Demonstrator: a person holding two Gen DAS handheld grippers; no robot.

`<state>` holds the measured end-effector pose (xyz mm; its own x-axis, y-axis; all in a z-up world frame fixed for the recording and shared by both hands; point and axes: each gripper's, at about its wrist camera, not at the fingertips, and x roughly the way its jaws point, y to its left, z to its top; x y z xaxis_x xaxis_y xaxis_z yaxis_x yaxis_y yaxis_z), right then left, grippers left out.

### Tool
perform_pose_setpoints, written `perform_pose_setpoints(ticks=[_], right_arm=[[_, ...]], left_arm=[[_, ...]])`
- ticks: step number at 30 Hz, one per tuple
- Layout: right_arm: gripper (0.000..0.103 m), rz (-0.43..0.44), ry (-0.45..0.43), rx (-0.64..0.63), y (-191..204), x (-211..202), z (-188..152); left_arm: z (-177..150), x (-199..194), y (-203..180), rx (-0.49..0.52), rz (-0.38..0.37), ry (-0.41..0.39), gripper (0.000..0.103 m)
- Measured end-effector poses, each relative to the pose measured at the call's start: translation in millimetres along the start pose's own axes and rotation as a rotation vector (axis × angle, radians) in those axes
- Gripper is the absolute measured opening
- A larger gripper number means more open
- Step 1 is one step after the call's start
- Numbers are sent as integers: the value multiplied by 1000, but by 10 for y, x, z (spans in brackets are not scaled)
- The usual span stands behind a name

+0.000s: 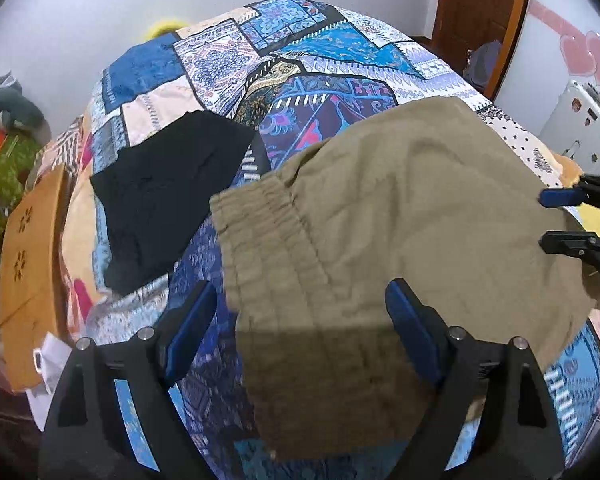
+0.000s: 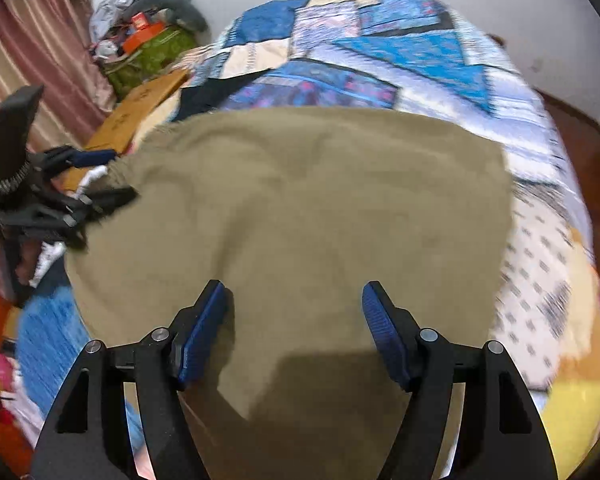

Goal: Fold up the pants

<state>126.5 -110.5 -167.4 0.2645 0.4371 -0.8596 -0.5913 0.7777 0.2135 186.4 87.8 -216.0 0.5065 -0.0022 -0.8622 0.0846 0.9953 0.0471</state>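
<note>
Olive-khaki pants [image 1: 400,216] lie folded on the patchwork bedspread [image 1: 300,60], elastic waistband toward the left in the left wrist view. My left gripper [image 1: 300,312] hovers open above the waistband end, jaws wide apart, holding nothing. My right gripper [image 2: 296,312] hovers open over the near edge of the pants [image 2: 300,208], empty. Each gripper shows in the other's view: the right gripper [image 1: 548,220] at the pants' right edge, the left gripper [image 2: 100,176] at the pants' left edge.
A black folded garment [image 1: 168,192] lies on the bed left of the pants. An orange-brown cardboard box [image 1: 28,272] sits at the bed's left edge. A green bag with clutter [image 2: 148,56] stands by the wall. A wooden door [image 1: 480,4] is far right.
</note>
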Motion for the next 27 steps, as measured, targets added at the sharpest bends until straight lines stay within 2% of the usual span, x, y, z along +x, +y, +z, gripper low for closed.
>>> perform_pose_setpoints(ticks=[5,9,13,17,23,25,27], right_arm=[[67,-72,-57,67,-99,-257,-346],[67,-74,-78,153,-265,-394,-545],[67,-113,-99,207,-387,-488,-716],[67,-104,-111,264,-452,-565,-805],[67,-200,-142,175,-288,-726,-776],[67,-201,-164,155,-234,-771,-733],[67,-195,-195,141,-166,-838,-676]], left_arm=[[-133,-80,52,-57,-9,-22,88],[-217,-172,38,-63,15,-46,88],[-278,-258,20,-62,38,-63,88],[-343,-346,6,-56,58,-79,88],[-422,-508,78,-91,89,-118,89],[-425,-587,158,-129,171,-138,89],[-425,-666,245,-161,205,-152,89]])
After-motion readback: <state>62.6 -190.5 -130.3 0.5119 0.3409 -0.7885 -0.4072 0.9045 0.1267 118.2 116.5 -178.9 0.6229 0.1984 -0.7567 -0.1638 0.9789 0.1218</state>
